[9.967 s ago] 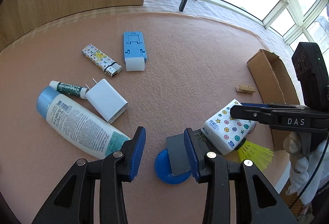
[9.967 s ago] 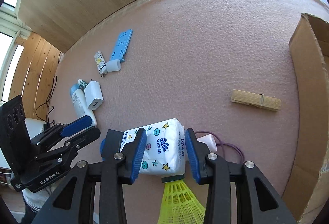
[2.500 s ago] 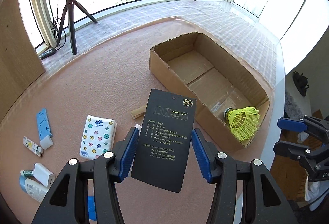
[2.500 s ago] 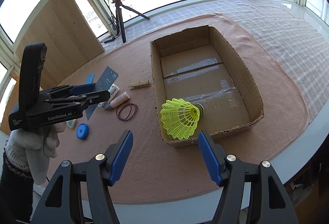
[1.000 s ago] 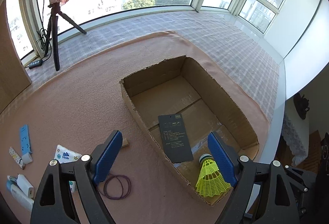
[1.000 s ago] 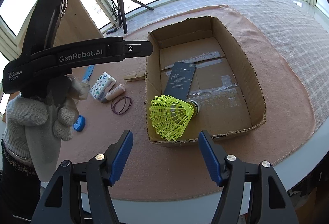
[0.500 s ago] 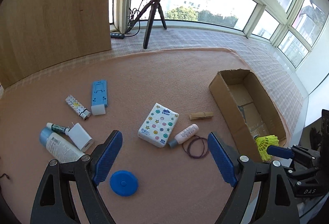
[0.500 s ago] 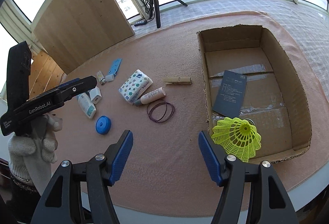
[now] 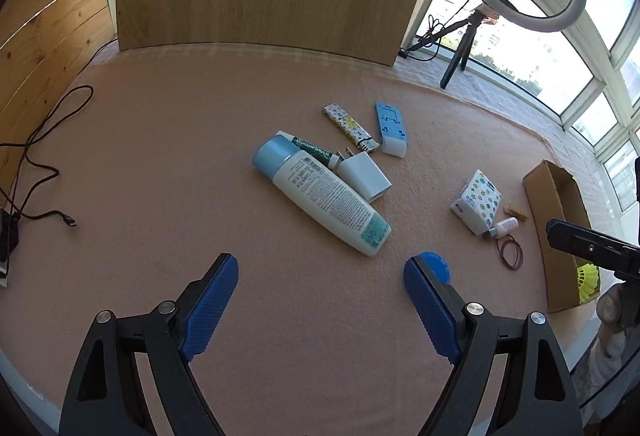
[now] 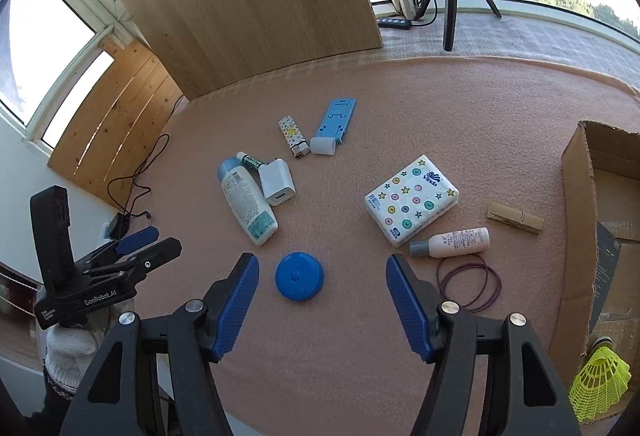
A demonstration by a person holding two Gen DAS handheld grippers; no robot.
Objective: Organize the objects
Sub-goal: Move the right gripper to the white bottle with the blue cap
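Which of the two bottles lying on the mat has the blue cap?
The big white lotion bottle beside the white charger has the blue cap. The small pinkish bottle by the tissue pack has a grey cap.

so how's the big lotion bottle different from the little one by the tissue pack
The big lotion bottle is white with a light blue cap and dense printed text; the little bottle is pinkish with a grey cap. The big one touches the white charger, while the little one lies against the tissue pack, beside the rubber bands. Both lie flat on the mat.
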